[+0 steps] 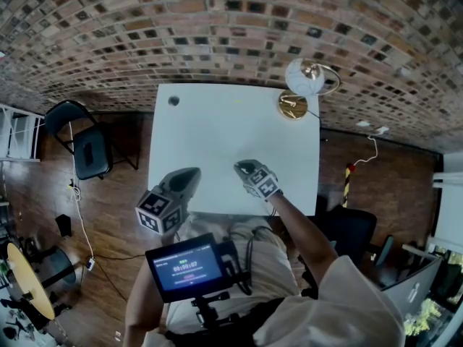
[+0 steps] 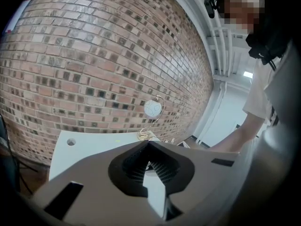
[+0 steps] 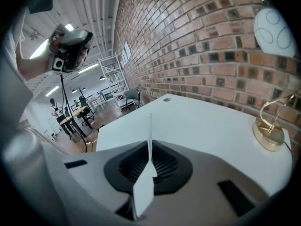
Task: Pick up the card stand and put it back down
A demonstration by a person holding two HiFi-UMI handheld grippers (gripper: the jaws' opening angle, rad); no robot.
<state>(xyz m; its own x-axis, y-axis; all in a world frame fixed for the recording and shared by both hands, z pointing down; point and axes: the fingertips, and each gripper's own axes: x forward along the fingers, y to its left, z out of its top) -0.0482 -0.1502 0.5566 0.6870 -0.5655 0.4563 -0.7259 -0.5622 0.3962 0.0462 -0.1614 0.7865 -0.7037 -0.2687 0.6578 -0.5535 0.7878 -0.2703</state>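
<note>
The card stand is a thin, pale, upright sheet seen edge-on in the right gripper view. My right gripper is shut on it, and its top edge sticks out past the jaw tips. In the head view the right gripper is over the front part of the white table, and the stand itself is too thin to make out there. My left gripper hovers at the table's front left edge. In the left gripper view, the left gripper has its jaw tips together and nothing between them.
A white globe on a curved gold holder with a round gold base stands at the table's far right corner. A cable hole is at the far left. A brick wall runs behind. A black chair stands on the left.
</note>
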